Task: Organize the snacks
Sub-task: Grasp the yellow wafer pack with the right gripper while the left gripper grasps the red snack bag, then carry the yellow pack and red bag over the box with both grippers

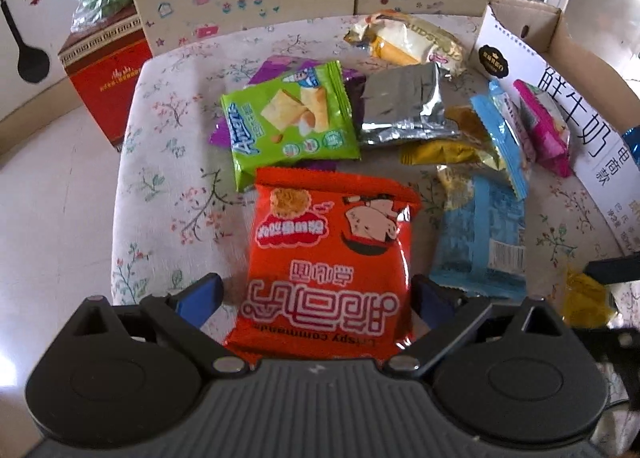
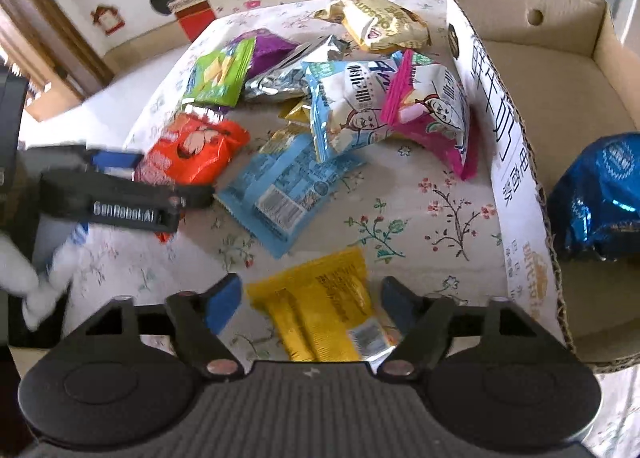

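Between the wide left tongs (image 1: pixel 316 294) lies an orange packet (image 1: pixel 328 258); right tongs (image 2: pixel 312 298) straddle a yellow packet (image 2: pixel 320 310).

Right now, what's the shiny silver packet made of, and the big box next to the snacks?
The silver packet looks like metallised foil film: mirror-bright, with sharp crinkles that catch the light. The box looks like corrugated cardboard: matte brown inside, a wavy layered edge along its torn rim, and a white printed outer face.

Red packet (image 1: pixel 328 258) with a cartoon figure; green packet (image 1: pixel 292 121) beyond it; yellow packet (image 2: pixel 324 314) near; floral-print white tabletop (image 2: pixel 420 217).
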`<state>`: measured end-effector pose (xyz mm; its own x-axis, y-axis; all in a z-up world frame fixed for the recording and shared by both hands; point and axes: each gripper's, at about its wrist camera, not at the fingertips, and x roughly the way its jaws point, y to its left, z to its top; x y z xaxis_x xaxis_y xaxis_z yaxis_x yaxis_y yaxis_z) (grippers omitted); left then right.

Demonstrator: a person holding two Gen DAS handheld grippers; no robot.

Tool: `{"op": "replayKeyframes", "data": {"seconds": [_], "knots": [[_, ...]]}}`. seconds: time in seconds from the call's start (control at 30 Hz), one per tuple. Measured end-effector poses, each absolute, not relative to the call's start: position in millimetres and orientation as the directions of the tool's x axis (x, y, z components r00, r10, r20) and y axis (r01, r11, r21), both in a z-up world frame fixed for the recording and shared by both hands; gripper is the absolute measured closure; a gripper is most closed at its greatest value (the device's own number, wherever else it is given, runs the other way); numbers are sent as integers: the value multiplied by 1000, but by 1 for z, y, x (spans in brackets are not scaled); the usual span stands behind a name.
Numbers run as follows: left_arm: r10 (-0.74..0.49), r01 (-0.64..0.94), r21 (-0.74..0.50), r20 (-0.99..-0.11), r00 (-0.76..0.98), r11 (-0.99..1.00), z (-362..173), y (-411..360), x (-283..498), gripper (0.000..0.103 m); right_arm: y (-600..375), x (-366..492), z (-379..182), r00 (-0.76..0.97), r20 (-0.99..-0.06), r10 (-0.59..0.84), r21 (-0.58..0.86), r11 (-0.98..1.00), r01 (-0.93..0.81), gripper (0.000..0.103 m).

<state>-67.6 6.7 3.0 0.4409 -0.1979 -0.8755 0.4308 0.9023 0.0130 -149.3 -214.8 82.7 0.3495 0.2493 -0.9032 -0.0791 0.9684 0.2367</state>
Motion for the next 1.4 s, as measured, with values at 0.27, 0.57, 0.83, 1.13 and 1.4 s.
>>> {"op": "replayKeyframes", "data": {"seconds": [0.27,0.57,0.83,1.13,1.4], "knots": [[-196,450,34,-868,456,892,1,0,-67,2,-214,-161,77,316,-925,214,175,974,-146,15],[-223,472,29,-855,467,881,2,-2,-72,13,-202,-166,76,346,-932,108,42,981,-191,40],[-257,495,10,-845,469,869,7,-5,-78,34,-202,-158,83,384,-918,102,52,989,-140,50],[-269,474,1,-823,501,881,19,-2,-78,34,-206,-148,100,477,-873,102,85,995,-58,50],[-293,475,-8,-796,529,880,34,-8,-81,34,-212,-139,117,553,-829,80,108,994,19,50]]}}
